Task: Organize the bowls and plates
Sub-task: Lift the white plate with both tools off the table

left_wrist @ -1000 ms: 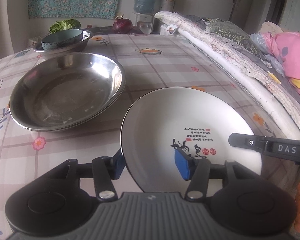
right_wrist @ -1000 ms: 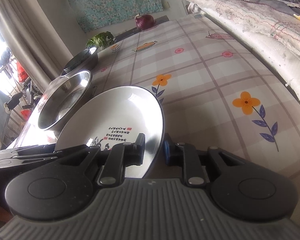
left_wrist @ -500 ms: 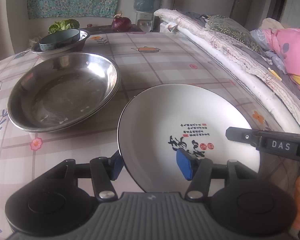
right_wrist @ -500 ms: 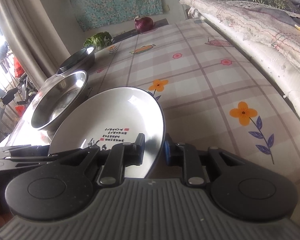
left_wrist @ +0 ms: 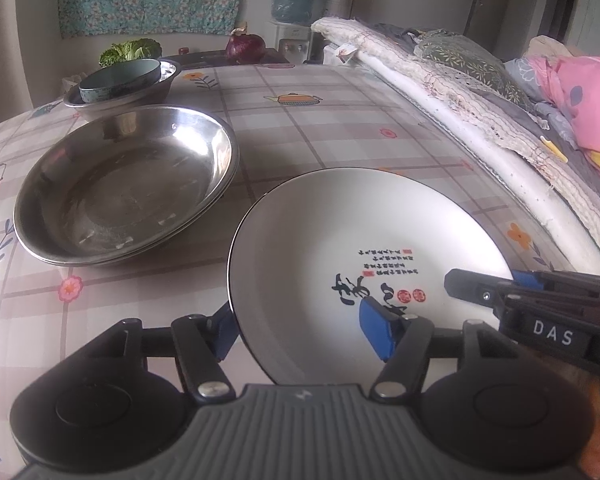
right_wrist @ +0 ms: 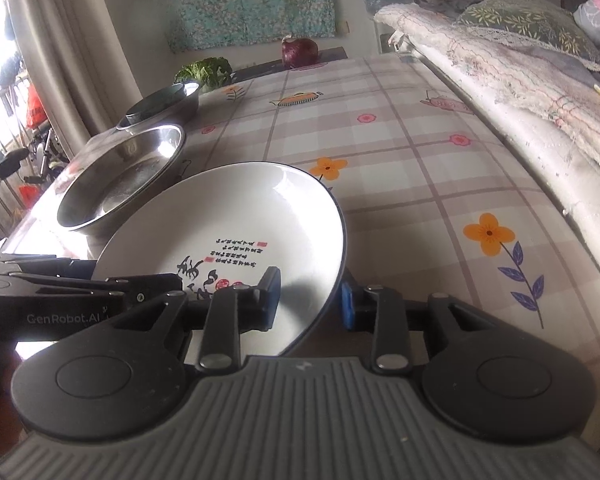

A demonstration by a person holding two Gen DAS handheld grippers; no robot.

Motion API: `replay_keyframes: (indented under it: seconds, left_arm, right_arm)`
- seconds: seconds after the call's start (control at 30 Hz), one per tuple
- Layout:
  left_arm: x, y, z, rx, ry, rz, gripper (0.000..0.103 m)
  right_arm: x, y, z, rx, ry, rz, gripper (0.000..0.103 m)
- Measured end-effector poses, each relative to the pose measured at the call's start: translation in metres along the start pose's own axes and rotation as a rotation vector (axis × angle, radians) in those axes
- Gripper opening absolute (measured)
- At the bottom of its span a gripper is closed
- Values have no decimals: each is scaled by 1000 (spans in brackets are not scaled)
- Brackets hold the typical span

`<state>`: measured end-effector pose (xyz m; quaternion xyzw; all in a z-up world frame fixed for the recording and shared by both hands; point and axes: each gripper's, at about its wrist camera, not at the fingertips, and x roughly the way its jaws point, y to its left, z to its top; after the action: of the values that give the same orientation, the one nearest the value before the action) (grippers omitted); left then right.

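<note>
Left wrist view: steel basin point(left_wrist: 123, 188) sits left on the checked tablecloth point(left_wrist: 340, 120), same as before, w/ the white plate point(left_wrist: 340, 240) beside it to the right. Left gripper point(left_wrist: 295, 328) straddles the plate's near rim, jaws opening, wider than 1 s ago, pads not pressing. Right gripper point(right_wrist: 310, 300) at the plate's right rim was clamped; now opening too, pads off.

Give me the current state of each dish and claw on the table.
White plate: right way up, empty, between both claws.
Left claw: opening, pads straddling plate rim, not pressing.
Right claw: opening, plate rim between pads.
Steel basins: stacked, upright, empty.
Teal bowl: nested tilted in small steel bowl.
</note>
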<state>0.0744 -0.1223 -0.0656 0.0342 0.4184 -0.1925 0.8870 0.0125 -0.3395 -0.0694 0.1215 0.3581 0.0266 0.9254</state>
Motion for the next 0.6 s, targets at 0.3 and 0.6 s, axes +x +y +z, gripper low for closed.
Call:
replay_keyframes:
  seconds: [0.3,0.6]
  left_arm:
    - [-4,-2,3,-2,-13,-3,64]
    - [-8,-2,3,-6,-26,-5,64]
  right_arm:
    - [-2,-2,4,11,-10,1,30]
    - [-7,-1,6,11,-23,2,30]
